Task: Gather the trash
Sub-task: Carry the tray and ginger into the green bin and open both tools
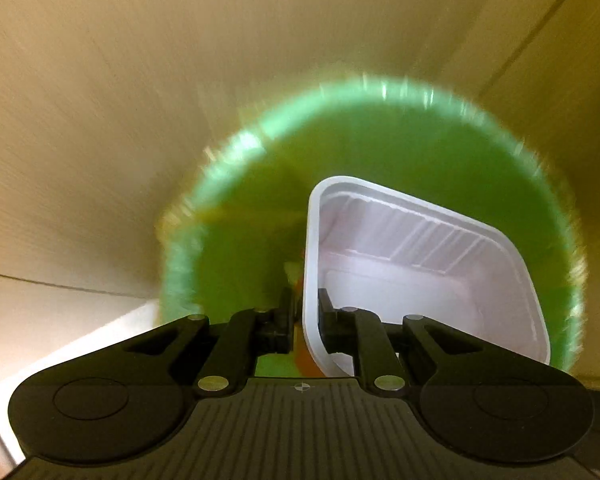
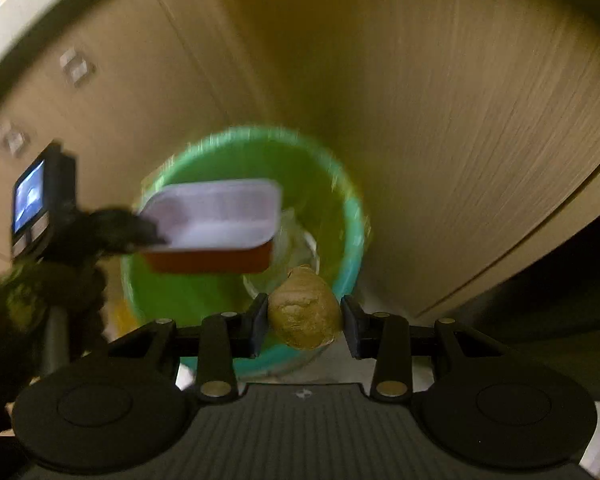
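In the left wrist view, my left gripper [image 1: 304, 320] sat at lower centre with the rim wall of a white plastic food tray [image 1: 416, 264] between its fingers. I could not tell whether the pads were pinching the wall or had already let go. The tray hung over the open mouth of the green bin [image 1: 236, 216], which filled the middle of the frame against pale wood cabinet panels [image 1: 100, 80].

In the right wrist view, the same tray [image 2: 216, 216] showed left of centre, above the bin [image 2: 352, 224], its underside reddish brown. At lower centre my right gripper [image 2: 305, 322] was pinching a crumpled brown paper ball [image 2: 304, 308], just above the bin's near rim.

By my reckoning, both pieces had reached the bin but neither was in it; dropping them remained.
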`<state>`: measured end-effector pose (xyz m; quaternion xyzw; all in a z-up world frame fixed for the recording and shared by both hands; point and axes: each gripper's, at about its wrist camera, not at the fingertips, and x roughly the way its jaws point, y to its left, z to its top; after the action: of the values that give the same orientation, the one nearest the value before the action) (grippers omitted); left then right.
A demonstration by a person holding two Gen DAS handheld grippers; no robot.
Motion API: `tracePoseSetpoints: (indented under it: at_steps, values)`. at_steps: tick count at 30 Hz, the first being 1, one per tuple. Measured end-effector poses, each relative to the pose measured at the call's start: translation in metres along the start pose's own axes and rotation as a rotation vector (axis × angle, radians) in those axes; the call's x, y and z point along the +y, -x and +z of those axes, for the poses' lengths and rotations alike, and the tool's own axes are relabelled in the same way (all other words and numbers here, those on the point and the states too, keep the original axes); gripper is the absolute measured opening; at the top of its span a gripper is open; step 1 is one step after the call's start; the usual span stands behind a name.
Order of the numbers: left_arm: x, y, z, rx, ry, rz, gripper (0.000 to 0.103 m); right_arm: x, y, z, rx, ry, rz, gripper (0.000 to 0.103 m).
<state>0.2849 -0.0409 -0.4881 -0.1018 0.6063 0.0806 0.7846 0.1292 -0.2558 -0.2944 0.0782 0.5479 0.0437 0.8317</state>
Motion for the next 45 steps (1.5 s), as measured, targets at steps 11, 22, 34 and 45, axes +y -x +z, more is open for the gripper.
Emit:
tracePoseSetpoints:
  at_steps: [11, 22, 34, 45]
  values:
    - [-0.008, -0.076, -0.007, 0.195, -0.143, -0.100, 0.037, 0.020, -0.025, -0.009, 0.012, 0.049, 0.005, 0.038]
    - [-0.027, -0.086, 0.023, 0.073, -0.248, -0.209, 0.035, 0.054, -0.047, 0.004, 0.043, 0.124, -0.013, 0.038]
    - [0.043, 0.016, 0.007, -0.008, -0.046, -0.333, 0.035, 0.068, -0.119, 0.020, 0.074, 0.066, 0.022, 0.038]
    - [0.080, 0.102, -0.009, -0.014, -0.025, -0.276, 0.035, 0.075, -0.158, 0.008, 0.206, 0.078, 0.036, 0.039]
